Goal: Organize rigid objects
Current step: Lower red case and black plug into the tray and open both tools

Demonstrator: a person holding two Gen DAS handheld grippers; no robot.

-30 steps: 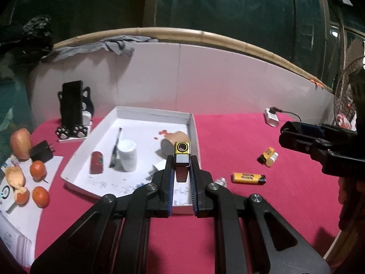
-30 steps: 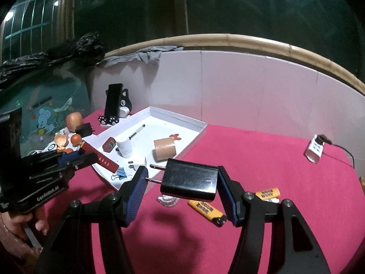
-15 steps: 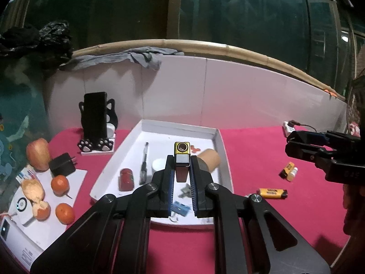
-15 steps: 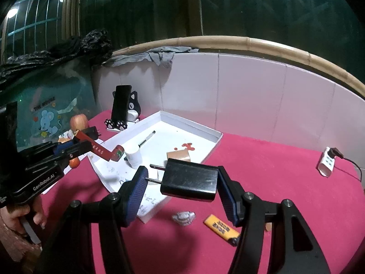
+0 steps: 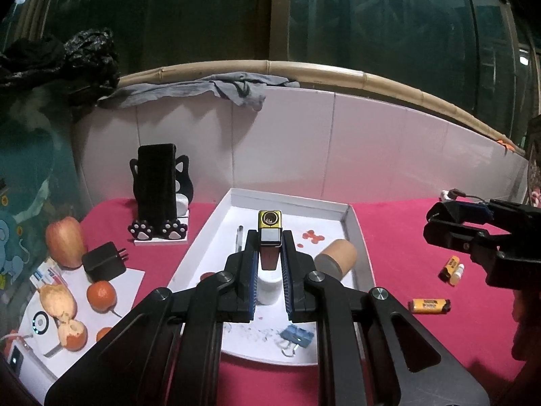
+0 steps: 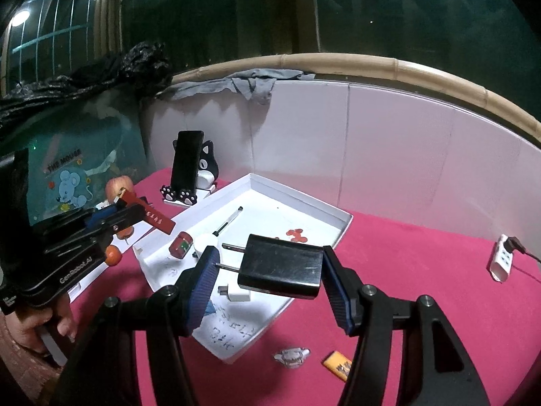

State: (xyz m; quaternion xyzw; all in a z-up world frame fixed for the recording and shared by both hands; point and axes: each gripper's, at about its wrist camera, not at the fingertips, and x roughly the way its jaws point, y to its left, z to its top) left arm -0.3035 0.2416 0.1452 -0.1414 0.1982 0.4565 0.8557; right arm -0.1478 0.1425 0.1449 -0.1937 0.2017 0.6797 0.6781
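The left gripper (image 5: 269, 248) points slightly downward, its fingers (image 5: 252, 280) clamped tight on a narrow red lighter (image 5: 269, 243). The right gripper (image 6: 267, 280) tilts down likewise, fingers (image 6: 333, 287) set wider, pinching a black charger (image 6: 280, 269). A hand (image 6: 37, 330) grips the left handle.

"GenRobot.AI" on left gripper (image 6: 137, 218); "THE MOUSE" on poster (image 6: 72, 182).

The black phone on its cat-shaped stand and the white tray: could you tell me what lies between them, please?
Only bare pink tablecloth separates the black phone on its cat-shaped stand from the white tray, clearest in the left wrist view.
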